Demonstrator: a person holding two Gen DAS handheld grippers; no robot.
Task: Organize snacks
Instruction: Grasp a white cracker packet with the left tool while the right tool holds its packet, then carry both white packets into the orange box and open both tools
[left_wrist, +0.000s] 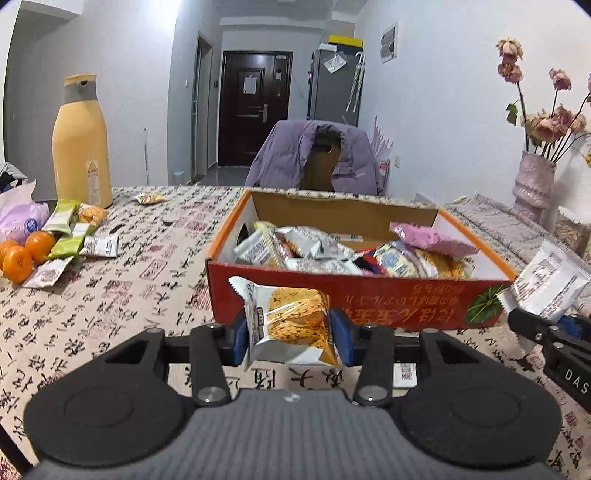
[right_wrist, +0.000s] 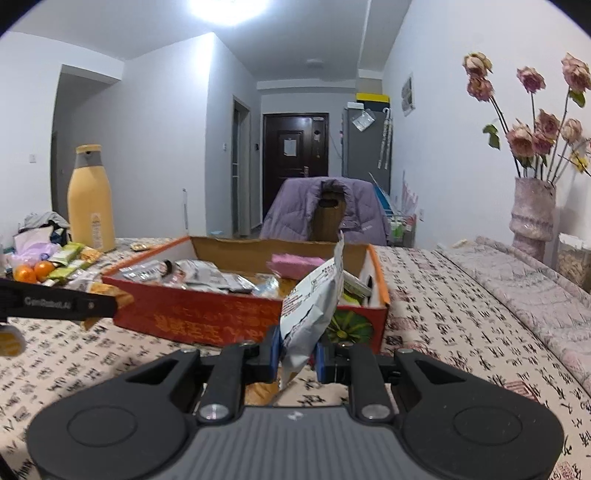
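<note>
While both grippers hover just short of the red snack box (left_wrist: 354, 295), you are mid-delivery: each one carries a packet bound for the pile inside. Your left gripper (left_wrist: 291, 338) has its blue pads (left_wrist: 239, 341) pressed on a clear-windowed noodle-cake packet (left_wrist: 288, 319), crimped end sticking up toward eleven o'clock, orange block plainly showing through the film. Your right gripper (right_wrist: 297, 356) pinches a white foil packet (right_wrist: 314, 302) by its lower end, so the bag stands tall and leans toward one o'clock, printed back facing you. Ahead at twelve o'clock the box is already well stocked, silver sachets heaped under a pink packet (left_wrist: 430, 236). Next, I'd judge, you lift over the near wall and let go above the heap; that tall bag looks floppy, so mind it catching the rim. More loose snacks (left_wrist: 70, 229) wait at nine o'clock beside the tangerines (left_wrist: 22, 254) and the yellow bottle (left_wrist: 81, 144).
</note>
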